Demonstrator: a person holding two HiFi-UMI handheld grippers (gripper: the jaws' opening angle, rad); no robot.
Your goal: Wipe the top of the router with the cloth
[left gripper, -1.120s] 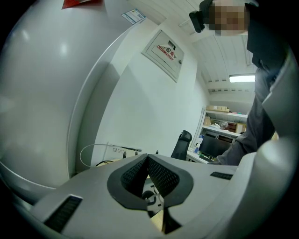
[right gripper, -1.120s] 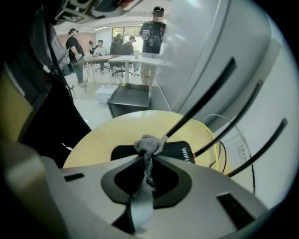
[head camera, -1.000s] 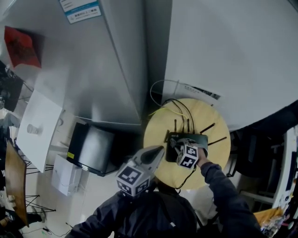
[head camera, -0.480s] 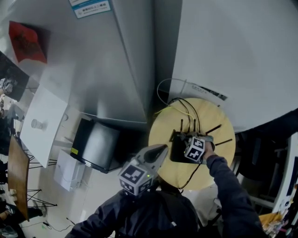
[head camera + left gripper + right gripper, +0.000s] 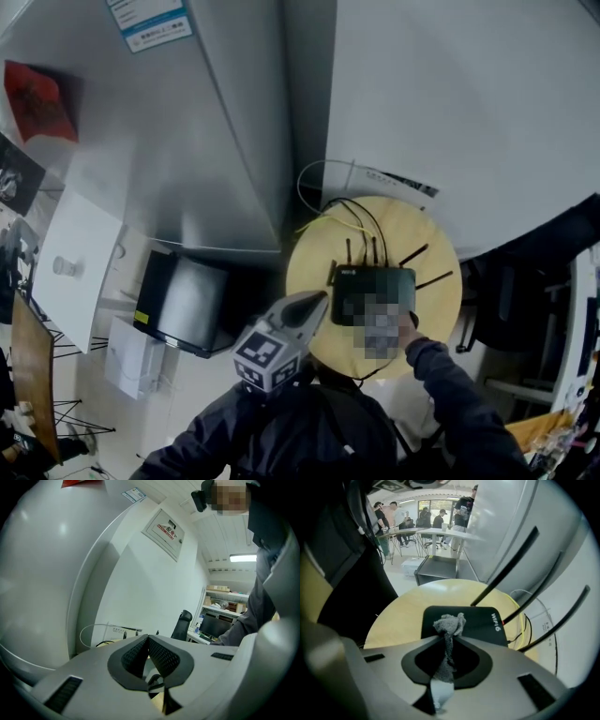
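Lower centre of the right gripper view: right claw (image 5: 447, 638) pinches the cloth (image 5: 449, 620), its wad over the near edge of the router (image 5: 480, 620) on the round worktop (image 5: 393, 613). Router top lies directly ahead. Left claw (image 5: 148, 641) pressed together, empty, farther off.

One round counter (image 5: 305, 267) carries one black router (image 5: 373, 281). Three antennas (image 5: 506, 564) of the router show in the right gripper view. There is one grey cloth (image 5: 450, 623). There are two claws, the left claw (image 5: 147, 638) and the right claw (image 5: 449, 637). One white cable loop (image 5: 301, 190) is by the counter. One dark box (image 5: 183, 300) sits on the floor, and one office chair (image 5: 182, 623) stands in the left gripper view.
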